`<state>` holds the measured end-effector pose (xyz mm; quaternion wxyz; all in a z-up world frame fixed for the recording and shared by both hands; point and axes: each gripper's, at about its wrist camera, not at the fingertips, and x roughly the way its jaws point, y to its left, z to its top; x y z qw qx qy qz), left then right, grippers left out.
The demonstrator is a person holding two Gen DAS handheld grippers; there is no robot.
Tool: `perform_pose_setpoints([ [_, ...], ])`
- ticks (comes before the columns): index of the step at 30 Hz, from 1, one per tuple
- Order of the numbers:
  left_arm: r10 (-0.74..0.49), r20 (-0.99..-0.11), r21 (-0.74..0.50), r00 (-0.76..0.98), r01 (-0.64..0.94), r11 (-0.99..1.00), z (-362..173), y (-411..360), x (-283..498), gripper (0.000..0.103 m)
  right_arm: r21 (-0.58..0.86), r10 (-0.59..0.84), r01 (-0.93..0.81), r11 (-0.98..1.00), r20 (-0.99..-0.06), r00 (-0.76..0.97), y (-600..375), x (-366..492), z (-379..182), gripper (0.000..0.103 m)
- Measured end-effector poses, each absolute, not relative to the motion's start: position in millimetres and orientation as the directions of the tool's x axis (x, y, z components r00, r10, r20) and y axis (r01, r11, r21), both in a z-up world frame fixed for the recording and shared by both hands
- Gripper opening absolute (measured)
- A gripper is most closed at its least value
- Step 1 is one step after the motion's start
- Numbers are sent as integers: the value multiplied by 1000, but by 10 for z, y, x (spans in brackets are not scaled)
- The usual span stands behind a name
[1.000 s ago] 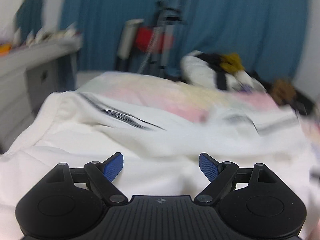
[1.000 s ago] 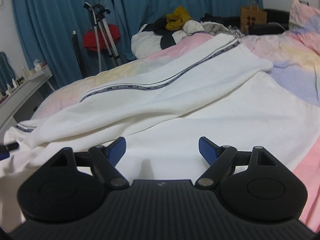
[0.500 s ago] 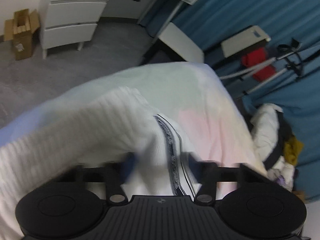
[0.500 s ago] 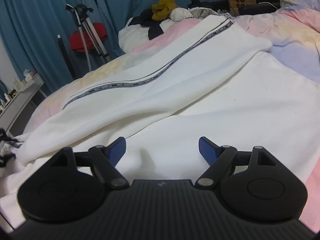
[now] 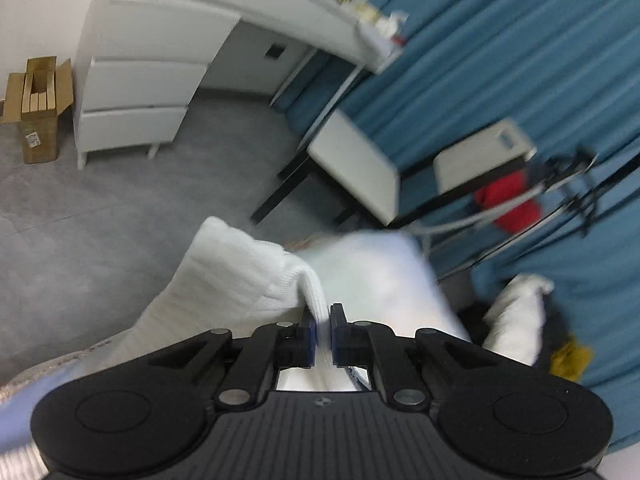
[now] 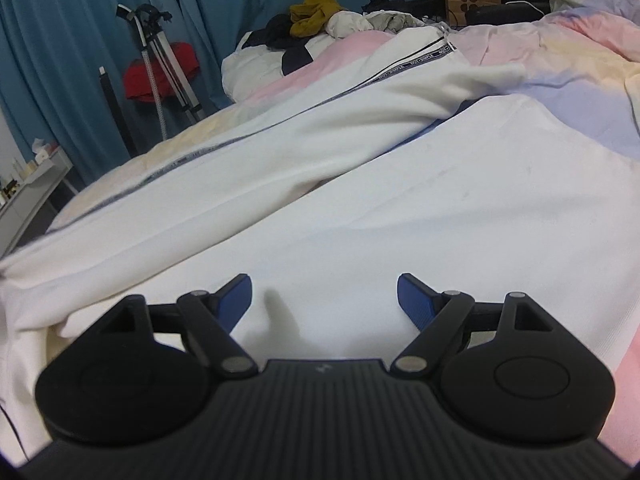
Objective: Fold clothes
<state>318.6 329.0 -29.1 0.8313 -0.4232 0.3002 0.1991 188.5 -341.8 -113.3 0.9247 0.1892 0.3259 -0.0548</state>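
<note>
A white ribbed garment (image 6: 400, 200) with a dark lettered side stripe (image 6: 412, 64) lies spread across the bed; one end, seemingly a cuff (image 5: 248, 276), is lifted.

the dark stripe (image 6: 416, 61) on the white garment (image 6: 400, 200) reads "not:simple".

**Two wrist cameras, two very different angles**

Left wrist view sits right behind the left gripper (image 5: 323, 330), tilted steeply, looking down over the bed's edge at the grey floor (image 5: 100, 216), the white drawers (image 5: 136, 92) and the blue curtain (image 5: 520, 60). It's blurred.

Right wrist view rides low over the bed behind the right gripper (image 6: 324, 296), looking level across the white garment (image 6: 360, 184) towards the curtain (image 6: 80, 40).

Both catch the tripod (image 6: 160, 52) (image 5: 568, 184) and the red item (image 6: 160, 76) (image 5: 510, 200).
</note>
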Motion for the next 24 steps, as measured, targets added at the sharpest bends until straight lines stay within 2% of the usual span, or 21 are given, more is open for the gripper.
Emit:
perform_pose_setpoints([
  [3, 55, -657, -599, 752, -565, 567, -527, 3307, 3094, 22, 302, 17, 222, 927, -626, 780, -3402, 1900, -1148, 81],
  [5, 41, -642, -608, 765, -542, 580, -578, 3310, 2996, 35, 296, 22, 214, 931, -629, 777, -3385, 1916, -1158, 81],
  [7, 29, -638, -599, 770, -520, 609, -477, 3248, 2807, 56, 295, 27, 207, 933, -630, 776, -3379, 1919, -1155, 81],
  [10, 7, -640, -589, 768, -496, 638, -269, 3106, 2278, 69, 305, 38, 201, 931, -627, 778, -3402, 1901, -1129, 81],
  [15, -33, -645, -580, 763, -461, 672, 47, 2889, 1361, 80, 331, 46, 199, 922, -605, 795, -3456, 1788, -1023, 81],
  [24, -121, -680, -672, 723, -550, 496, -262, 2812, -239, 81, 408, 42, 203, 890, -517, 855, -3795, 1416, -636, 81],
])
